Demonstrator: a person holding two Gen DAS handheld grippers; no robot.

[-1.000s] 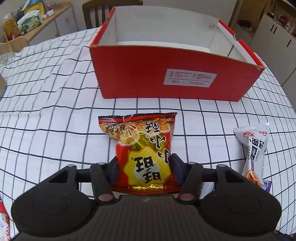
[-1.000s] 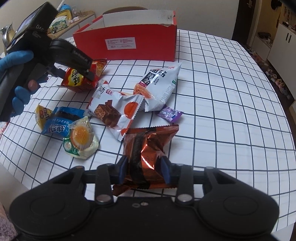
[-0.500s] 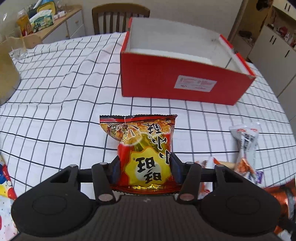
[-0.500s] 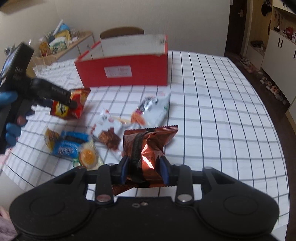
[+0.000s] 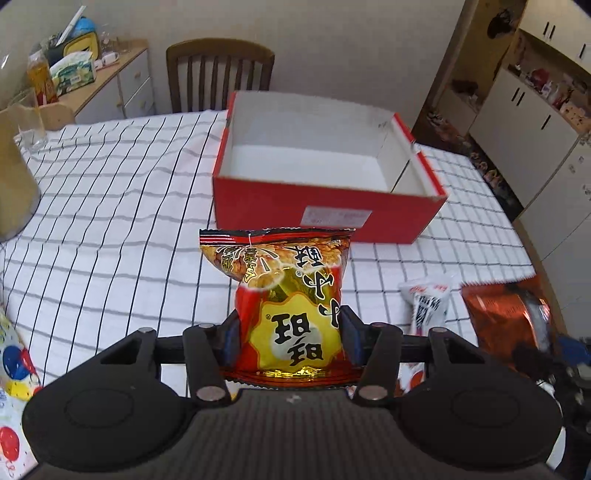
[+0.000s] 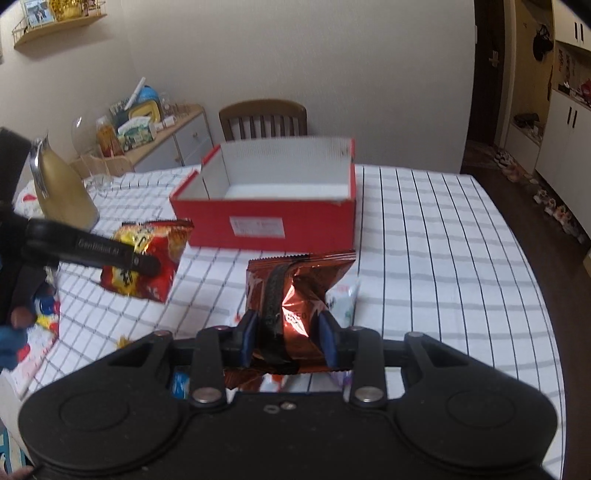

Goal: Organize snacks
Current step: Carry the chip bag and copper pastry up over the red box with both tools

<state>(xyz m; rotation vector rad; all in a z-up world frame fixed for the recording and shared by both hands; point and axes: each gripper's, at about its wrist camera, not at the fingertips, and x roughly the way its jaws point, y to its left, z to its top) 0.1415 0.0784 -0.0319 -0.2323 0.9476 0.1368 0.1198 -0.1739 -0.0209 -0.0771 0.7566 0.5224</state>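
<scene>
The left hand-held gripper [image 5: 290, 338] is clamped on a red-yellow snack bag [image 5: 284, 295]; the right hand-held gripper [image 6: 288, 341] is clamped on a copper foil packet [image 6: 295, 295]. Both packs are above the tabletop [image 5: 110, 221], before the red box [image 5: 325, 206].

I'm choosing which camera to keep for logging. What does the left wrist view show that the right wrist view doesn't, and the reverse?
Only the left wrist view: the left gripper seen from behind, shut on the red-and-yellow snack bag, and the white packet clearly.
Only the right wrist view: the right gripper shut on the copper foil packet, and a wall shelf.
Both: the red box, checked tablecloth and chair.
</scene>
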